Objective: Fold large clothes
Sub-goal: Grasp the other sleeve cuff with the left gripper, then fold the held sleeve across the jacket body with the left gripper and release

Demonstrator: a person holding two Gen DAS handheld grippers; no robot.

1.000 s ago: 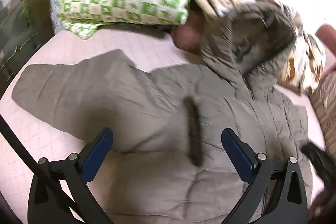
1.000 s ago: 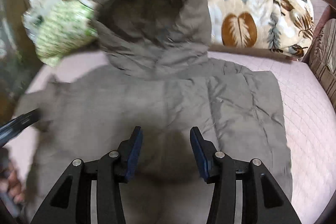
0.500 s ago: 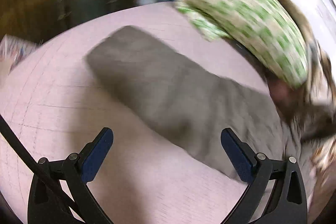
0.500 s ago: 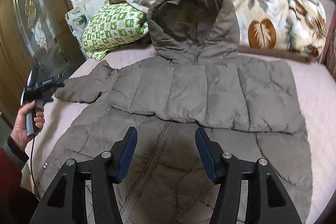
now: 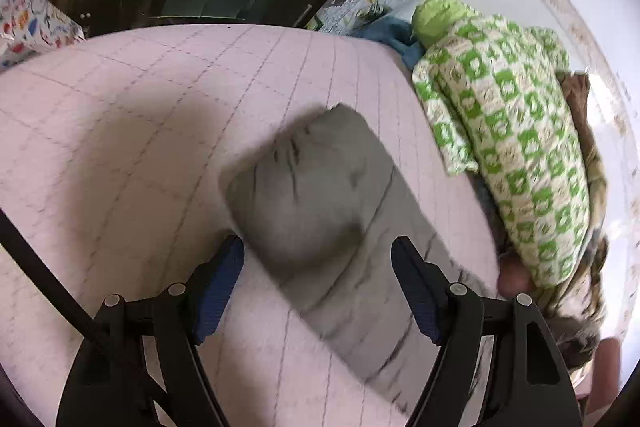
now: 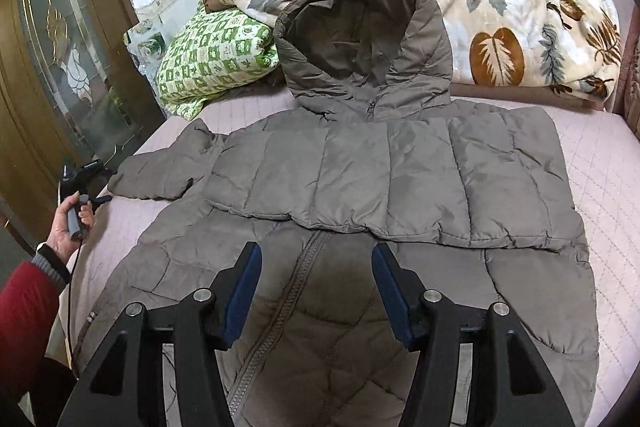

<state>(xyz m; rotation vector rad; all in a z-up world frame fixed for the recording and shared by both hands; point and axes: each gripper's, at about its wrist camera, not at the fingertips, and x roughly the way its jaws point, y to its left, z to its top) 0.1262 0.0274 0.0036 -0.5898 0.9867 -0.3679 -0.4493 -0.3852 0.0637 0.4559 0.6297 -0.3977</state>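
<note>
A grey-brown hooded puffer jacket (image 6: 380,179) lies front up on the pink quilted bed (image 6: 608,179), its right sleeve folded flat across the chest. Its left sleeve (image 6: 160,171) sticks out to the left. In the left wrist view that sleeve (image 5: 320,203) lies between the jaws of my left gripper (image 5: 318,263), which is open with its cuff end just ahead. The left gripper also shows in the right wrist view (image 6: 86,179), beside the sleeve's cuff. My right gripper (image 6: 316,279) is open and empty above the jacket's zip (image 6: 296,291).
A green-and-white checked pillow (image 6: 216,55) and a leaf-patterned blanket (image 6: 520,19) lie at the head of the bed behind the hood (image 6: 360,27). A wooden door with glass panels (image 6: 60,67) stands left of the bed. The pillow also shows in the left wrist view (image 5: 512,131).
My left gripper has swung left from over the jacket's body to the outstretched sleeve's cuff and narrowed its jaws. My right gripper has pulled back, so the whole jacket shows.
</note>
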